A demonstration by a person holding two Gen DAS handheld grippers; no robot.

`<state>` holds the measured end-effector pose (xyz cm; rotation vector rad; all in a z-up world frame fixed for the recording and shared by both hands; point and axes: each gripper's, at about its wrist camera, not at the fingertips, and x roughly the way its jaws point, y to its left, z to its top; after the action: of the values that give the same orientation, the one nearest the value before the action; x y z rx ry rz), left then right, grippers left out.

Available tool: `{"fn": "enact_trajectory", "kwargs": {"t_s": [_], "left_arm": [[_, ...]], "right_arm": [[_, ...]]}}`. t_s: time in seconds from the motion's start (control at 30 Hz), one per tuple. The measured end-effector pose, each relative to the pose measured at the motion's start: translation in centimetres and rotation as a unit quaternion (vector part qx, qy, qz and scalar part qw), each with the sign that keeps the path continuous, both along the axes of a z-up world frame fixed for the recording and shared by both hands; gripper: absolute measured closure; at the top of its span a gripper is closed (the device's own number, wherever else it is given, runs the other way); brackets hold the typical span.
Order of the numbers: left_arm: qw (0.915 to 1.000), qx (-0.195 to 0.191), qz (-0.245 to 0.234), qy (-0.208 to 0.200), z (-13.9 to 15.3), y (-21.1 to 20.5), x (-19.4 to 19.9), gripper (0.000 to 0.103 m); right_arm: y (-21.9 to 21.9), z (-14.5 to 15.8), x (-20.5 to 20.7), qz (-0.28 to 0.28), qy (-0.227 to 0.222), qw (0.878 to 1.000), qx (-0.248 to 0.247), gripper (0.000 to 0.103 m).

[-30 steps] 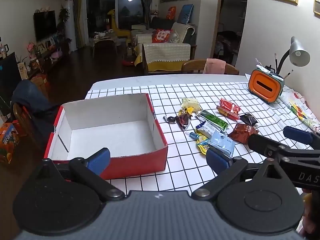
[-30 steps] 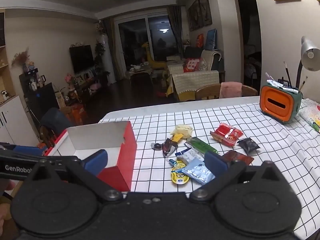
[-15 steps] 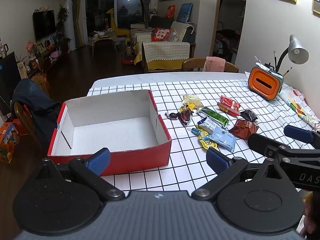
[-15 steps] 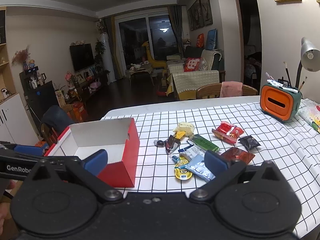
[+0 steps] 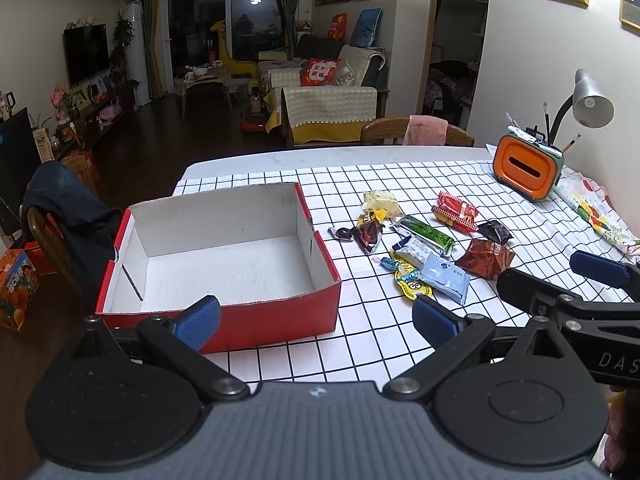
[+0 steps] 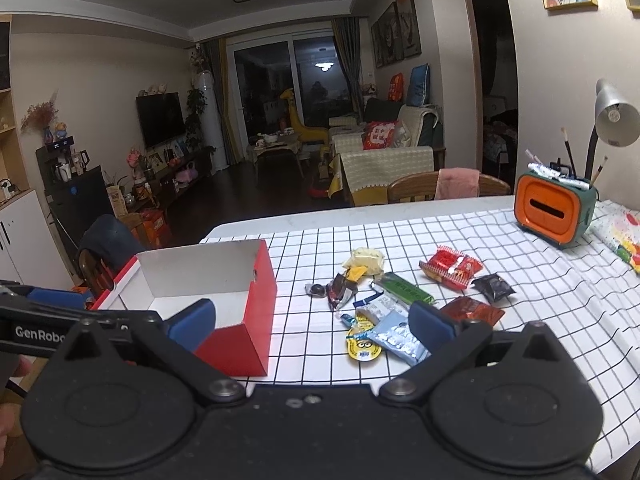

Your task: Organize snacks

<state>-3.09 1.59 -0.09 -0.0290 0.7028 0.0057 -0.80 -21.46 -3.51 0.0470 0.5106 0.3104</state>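
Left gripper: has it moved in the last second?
Yes. The left gripper has pulled back from the red box; the box's near wall sits higher, more tablecloth showing.

Left tongs (image 6: 48,300) hide the red box's (image 6: 256,304) near-left corner.

- The right gripper (image 6: 312,320) is open wide, with nothing between its blue pads (image 6: 430,326).
- A red box (image 6: 256,312) with white inside sits on the checked tablecloth (image 6: 520,360), on the left.
- A pile of snacks (image 6: 396,300) lies just right of the box.
- A round yellow snack (image 6: 362,346) is nearest.
- An orange holder (image 6: 550,208) stands far right.
- The left gripper (image 6: 44,316) shows at the left edge.
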Motion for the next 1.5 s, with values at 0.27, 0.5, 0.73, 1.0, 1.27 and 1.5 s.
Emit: {"fn": "enact_trajectory", "kwargs": {"t_s": [0.27, 0.5, 0.73, 1.0, 1.27, 1.5], "left_arm": [[1.0000, 0.003, -0.002, -0.001, 0.1, -0.2, 0.0, 0.000], [1.0000, 0.004, -0.001, -0.005, 0.6, -0.7, -0.1, 0.000], [0.9999, 0.002, -0.005, -0.012, 0.8, -0.9, -0.2, 0.000], [0.9996, 0.003, -0.010, -0.026, 1.2, -0.9, -0.6, 0.000], [0.9993, 0.001, -0.014, -0.034, 1.4, -0.9, -0.7, 0.000], [0.9991, -0.004, -0.018, -0.037, 1.6, -0.9, -0.6, 0.000]], "right_arm": [[0.0, 0.1, -0.5, -0.004, -0.005, 1.000, -0.005, 0.000], [-0.1, 0.4, -0.7, 0.009, -0.005, 1.000, 0.000, 0.000], [-0.4, 0.9, -1.1, 0.004, -0.014, 1.000, -0.001, 0.000], [-1.3, 0.9, -0.4, -0.009, 0.004, 1.000, 0.016, 0.000], [-1.3, 1.1, -0.5, -0.014, 0.003, 1.000, 0.016, 0.000], [-1.2, 1.4, -0.7, -0.020, 0.001, 1.000, 0.011, 0.000]]}}
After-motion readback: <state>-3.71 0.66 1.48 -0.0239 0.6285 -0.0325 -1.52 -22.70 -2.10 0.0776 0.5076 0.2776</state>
